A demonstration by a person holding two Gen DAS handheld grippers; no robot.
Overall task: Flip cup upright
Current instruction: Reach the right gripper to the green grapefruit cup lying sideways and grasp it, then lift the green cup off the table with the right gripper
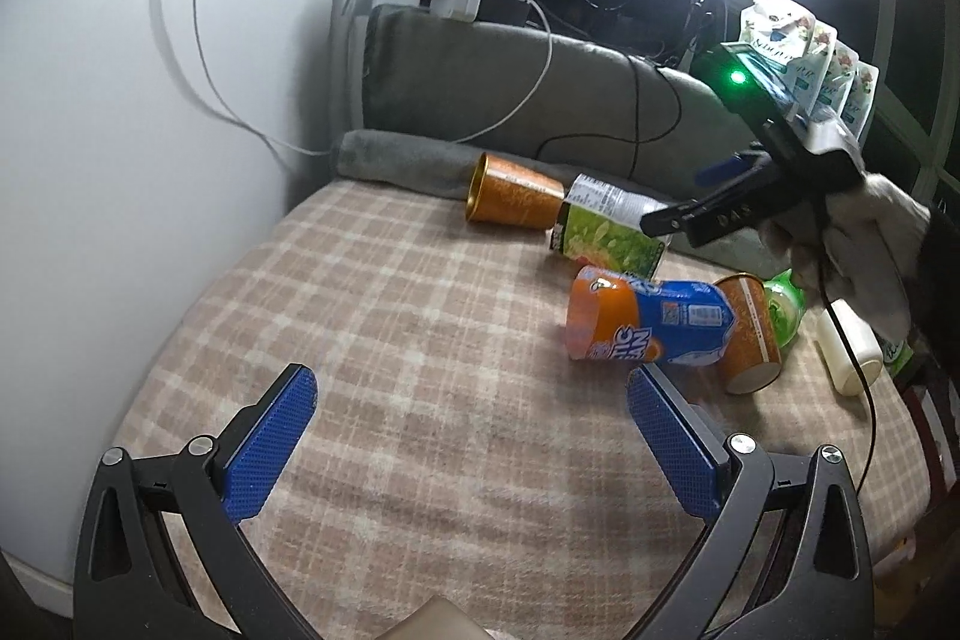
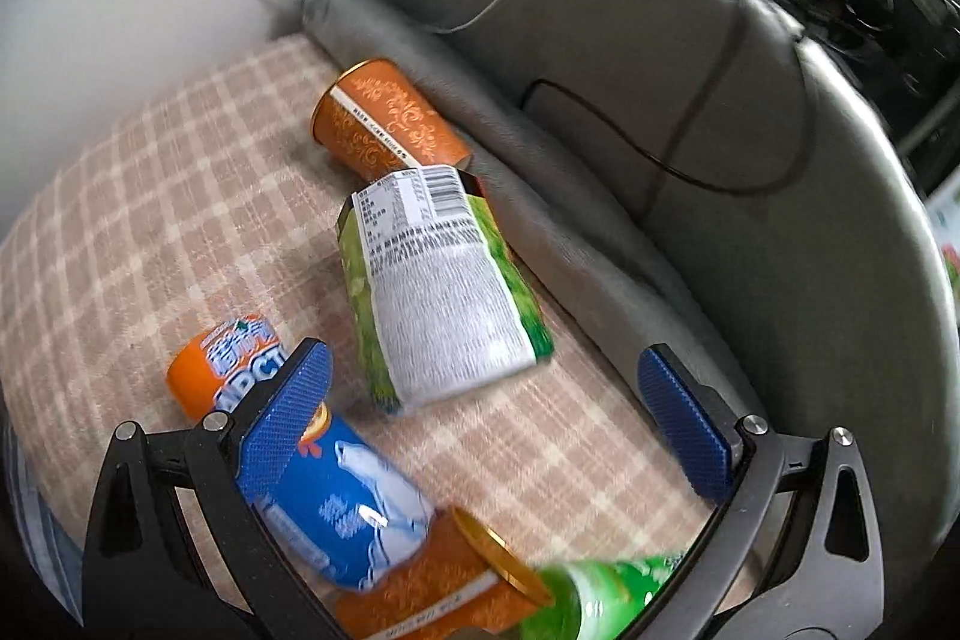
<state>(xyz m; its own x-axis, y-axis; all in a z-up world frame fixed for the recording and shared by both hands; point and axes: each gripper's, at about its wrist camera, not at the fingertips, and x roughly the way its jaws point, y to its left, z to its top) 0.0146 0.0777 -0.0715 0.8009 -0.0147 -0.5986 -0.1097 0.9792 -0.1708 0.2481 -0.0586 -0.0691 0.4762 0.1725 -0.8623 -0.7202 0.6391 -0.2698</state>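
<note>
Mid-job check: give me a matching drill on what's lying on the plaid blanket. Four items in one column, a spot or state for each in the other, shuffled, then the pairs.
Items:
1. far orange cup
2. green carton
3. orange-and-blue bottle
4. near orange cup

Descriptions:
A. on its side, gold rim toward the wall, by the grey cushion roll
B. lying between the two cups, white printed label up
C. on its side, with a green bottle at its mouth
D. lying just ahead of the left gripper

Pairs: 1-A, 2-B, 3-D, 4-C

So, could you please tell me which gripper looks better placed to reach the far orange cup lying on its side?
Probably the right gripper: open, it faces the far orange cup. The left gripper, also open, sits farther back.
</note>
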